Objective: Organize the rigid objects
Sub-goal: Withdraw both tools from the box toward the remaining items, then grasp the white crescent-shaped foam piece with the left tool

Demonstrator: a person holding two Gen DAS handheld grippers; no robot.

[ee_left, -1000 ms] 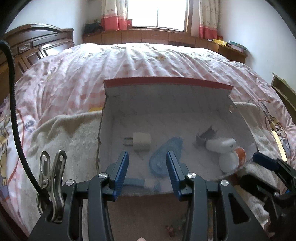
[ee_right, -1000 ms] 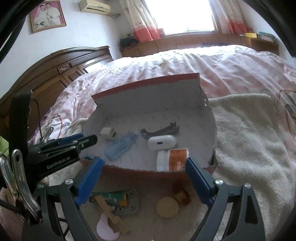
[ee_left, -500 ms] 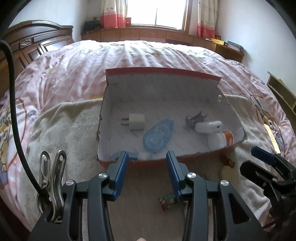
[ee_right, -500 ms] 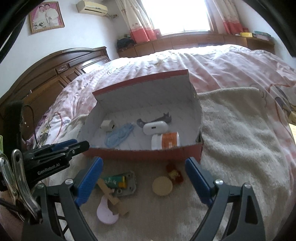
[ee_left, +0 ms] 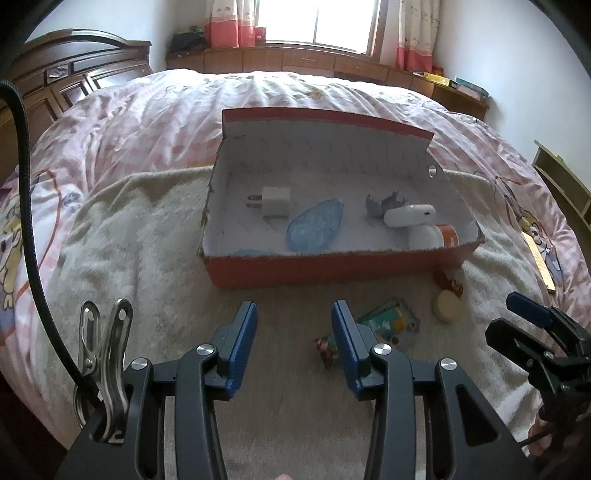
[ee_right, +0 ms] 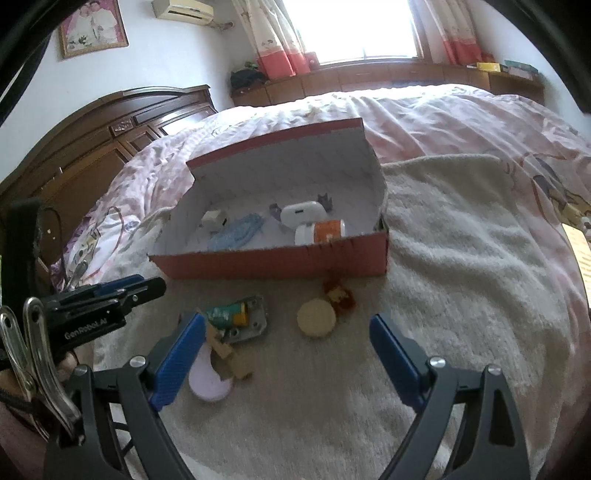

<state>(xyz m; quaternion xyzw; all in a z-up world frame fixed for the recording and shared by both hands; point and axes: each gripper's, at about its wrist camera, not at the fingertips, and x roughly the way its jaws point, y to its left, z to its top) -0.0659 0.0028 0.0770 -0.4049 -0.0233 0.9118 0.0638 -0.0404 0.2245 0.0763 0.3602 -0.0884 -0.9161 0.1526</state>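
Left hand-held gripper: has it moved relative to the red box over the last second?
Yes. The left hand-held gripper has pulled back from the red box: its fingertips overlapped the box's near wall earlier and now sit over the towel.

I read both views as daylit. Light enters from window (ee_right: 364,29) at far wall, blown out to white in right wrist view, less so in left (ee_left: 317,20). Bedspread (ee_right: 443,110) below it glares pale. Shadows soft; box (ee_left: 332,258) interior evenly lit, near wall shaded. Strong fisheye curvature: black vignette at corners, headboard (ee_left: 74,74) bowed. Small items on blanket (ee_right: 461,258) slightly soft; mild motion blur in right view.
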